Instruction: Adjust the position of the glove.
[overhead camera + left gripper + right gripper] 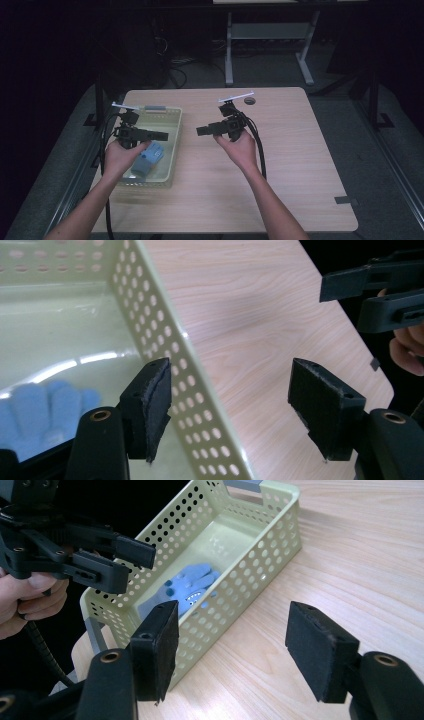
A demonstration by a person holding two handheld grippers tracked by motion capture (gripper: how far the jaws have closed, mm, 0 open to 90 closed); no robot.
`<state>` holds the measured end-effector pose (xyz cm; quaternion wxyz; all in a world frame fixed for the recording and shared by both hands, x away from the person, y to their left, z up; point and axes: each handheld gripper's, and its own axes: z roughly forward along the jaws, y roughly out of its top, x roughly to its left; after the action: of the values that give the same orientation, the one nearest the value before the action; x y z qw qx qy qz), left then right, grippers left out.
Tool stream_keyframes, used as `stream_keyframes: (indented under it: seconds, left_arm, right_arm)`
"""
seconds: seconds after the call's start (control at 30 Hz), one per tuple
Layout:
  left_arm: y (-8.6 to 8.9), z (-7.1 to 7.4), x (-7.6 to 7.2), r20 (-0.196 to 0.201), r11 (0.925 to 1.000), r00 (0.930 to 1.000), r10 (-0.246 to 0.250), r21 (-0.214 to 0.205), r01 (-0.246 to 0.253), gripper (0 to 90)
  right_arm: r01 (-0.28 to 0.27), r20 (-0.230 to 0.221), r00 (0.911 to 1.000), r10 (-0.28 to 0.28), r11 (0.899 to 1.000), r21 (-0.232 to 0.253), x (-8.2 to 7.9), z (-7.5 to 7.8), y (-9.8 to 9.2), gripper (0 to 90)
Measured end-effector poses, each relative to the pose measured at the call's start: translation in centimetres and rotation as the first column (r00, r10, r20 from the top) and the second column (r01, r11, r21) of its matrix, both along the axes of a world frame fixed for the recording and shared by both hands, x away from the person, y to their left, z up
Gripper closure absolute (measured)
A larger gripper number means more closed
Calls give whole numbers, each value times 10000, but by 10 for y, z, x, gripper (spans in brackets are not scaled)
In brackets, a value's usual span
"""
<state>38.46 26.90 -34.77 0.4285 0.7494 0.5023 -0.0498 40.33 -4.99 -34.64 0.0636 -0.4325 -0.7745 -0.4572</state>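
Note:
A pale green perforated basket (176, 137) stands at the left of the wooden table (290, 165). A blue glove (150, 157) lies flat on its floor, toward the near end. My left gripper (162, 135) is held above the basket and points right. Its jaws stand open with nothing between them (227, 390), over the basket wall (165, 335) and beside the glove (45, 410). My right gripper (202, 131) hovers over the table's middle and points left at the basket (260, 565). It is open and empty (232, 625). The glove (187, 587) and the left gripper (137, 567) lie beyond it.
The basket has grey handles at its ends (155, 108). A round cable hole (249, 101) sits near the table's far edge and a grey tape strip (345, 200) near its right front corner. Another table's legs (229, 50) stand on the dark floor behind.

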Motion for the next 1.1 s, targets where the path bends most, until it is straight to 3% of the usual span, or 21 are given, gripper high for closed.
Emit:
stream_keyframes:
  seconds: [0.57,1.1]
  left_arm:
    - [-27,4,1,194,9993,9997,-163,-334,169,296]
    - [-57,-2,3,210,9970,9985,-505,-574,516,276]
  right_arm:
    - [366,58,9993,-366,9993,51,-3,-3,-29,327]
    - [867,-48,9962,-867,9962,-36,-9,-12,-62,301]
